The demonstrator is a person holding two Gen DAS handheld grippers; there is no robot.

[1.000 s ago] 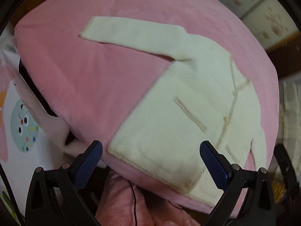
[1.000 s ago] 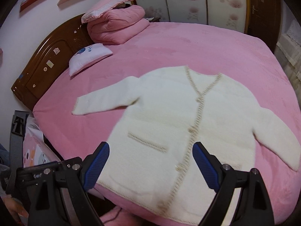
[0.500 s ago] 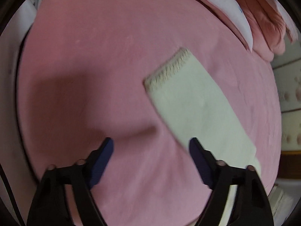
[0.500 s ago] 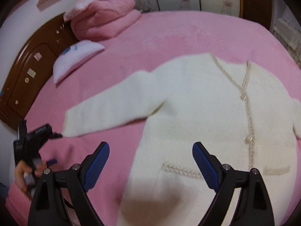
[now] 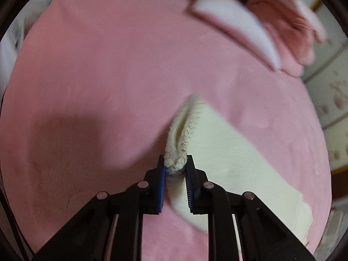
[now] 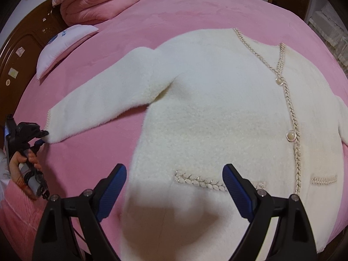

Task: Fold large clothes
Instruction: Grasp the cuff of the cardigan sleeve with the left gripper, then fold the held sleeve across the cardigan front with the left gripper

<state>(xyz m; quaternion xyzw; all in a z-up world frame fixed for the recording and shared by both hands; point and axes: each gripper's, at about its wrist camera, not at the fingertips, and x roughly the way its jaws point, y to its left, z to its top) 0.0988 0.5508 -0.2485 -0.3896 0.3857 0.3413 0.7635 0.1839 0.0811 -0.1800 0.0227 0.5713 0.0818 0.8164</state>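
Note:
A cream fuzzy cardigan [image 6: 217, 108] with braided trim and pearl buttons lies flat, front up, on the pink bed [image 6: 195, 10]. Its left sleeve [image 5: 228, 152] stretches out toward the bed's edge. My left gripper [image 5: 175, 167] is closing, and its blue pads pinch the bunched sleeve cuff [image 5: 176, 161] between them. In the right wrist view that left gripper [image 6: 42, 138] shows at the cuff, held by a person's hand [image 6: 19, 163]. My right gripper [image 6: 174, 171] hangs open above the cardigan's lower front near a pocket trim [image 6: 200, 181], with nothing between its fingers.
A folded pink quilt [image 6: 97, 6] and a white pillow [image 6: 65, 45] lie by the dark wooden headboard [image 6: 21, 50]. The same pillow [image 5: 235, 21] and quilt [image 5: 289, 21] show far in the left wrist view. Flowered wardrobe panels [image 5: 332, 100] stand beyond the bed.
My left gripper swung from the cardigan's body out to the sleeve end and closed onto the cuff. My right gripper came down closer over the cardigan's front, still wide.

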